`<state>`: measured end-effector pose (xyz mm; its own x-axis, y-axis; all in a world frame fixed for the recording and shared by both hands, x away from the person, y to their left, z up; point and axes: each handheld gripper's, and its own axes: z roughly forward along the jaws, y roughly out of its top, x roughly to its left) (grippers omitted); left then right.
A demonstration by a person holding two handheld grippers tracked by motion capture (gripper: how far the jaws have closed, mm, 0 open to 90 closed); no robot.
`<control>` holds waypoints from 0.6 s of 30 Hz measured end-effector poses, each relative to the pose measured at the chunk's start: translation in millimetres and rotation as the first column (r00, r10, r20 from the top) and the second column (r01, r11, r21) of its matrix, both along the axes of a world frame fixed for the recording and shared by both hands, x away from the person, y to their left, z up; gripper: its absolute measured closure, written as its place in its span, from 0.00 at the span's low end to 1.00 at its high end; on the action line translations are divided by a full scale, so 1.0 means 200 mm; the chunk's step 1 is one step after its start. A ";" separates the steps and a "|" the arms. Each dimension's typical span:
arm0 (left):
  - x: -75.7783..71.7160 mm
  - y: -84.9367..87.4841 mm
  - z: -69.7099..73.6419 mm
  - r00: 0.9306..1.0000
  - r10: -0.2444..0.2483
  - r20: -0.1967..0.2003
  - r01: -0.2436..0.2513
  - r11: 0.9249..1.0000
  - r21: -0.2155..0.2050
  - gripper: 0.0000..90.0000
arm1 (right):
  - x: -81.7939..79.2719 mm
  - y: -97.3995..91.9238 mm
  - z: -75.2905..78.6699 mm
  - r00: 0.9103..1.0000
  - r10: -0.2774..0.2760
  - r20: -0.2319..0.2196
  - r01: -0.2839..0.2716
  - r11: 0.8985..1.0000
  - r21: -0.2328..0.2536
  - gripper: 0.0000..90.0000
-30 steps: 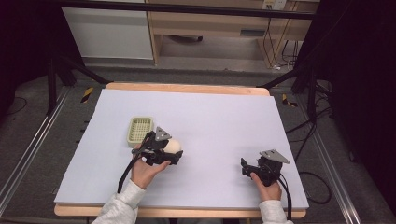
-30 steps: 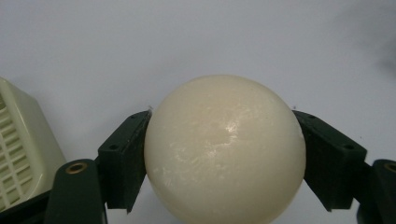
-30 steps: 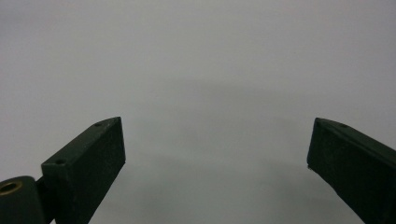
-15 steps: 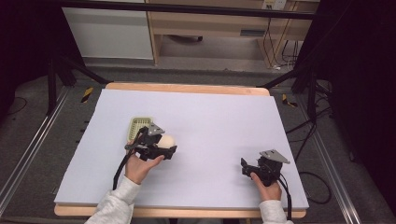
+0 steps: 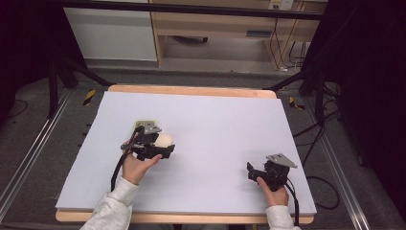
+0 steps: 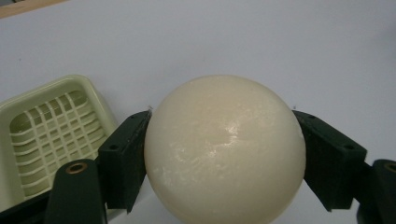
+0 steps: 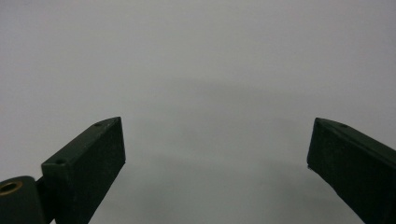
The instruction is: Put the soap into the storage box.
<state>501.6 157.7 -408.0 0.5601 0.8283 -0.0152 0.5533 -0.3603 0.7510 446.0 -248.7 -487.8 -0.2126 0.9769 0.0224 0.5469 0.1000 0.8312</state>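
The left tool (image 6: 224, 154) pinches the cream ball (image 6: 225, 149) squarely between its jaws.

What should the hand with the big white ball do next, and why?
Probably carry the ball a little further toward the pale green basket and bring it over the opening. The left gripper has its black jaws pressed on both sides of the ball, and the basket sits just beside it with nothing inside. The right gripper rests open on the table, apart.
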 end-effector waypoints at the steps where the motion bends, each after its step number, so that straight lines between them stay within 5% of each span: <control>1: 0.00 0.01 0.00 1.000 0.004 -0.001 -0.004 1.000 0.001 0.27 | 0.00 0.00 0.00 1.000 0.000 0.000 0.000 1.000 0.000 0.05; 18: 0.07 0.06 0.02 0.999 0.032 0.004 -0.032 0.999 0.038 0.27 | 0.00 0.00 0.00 1.000 0.000 -0.005 0.000 1.000 0.003 0.05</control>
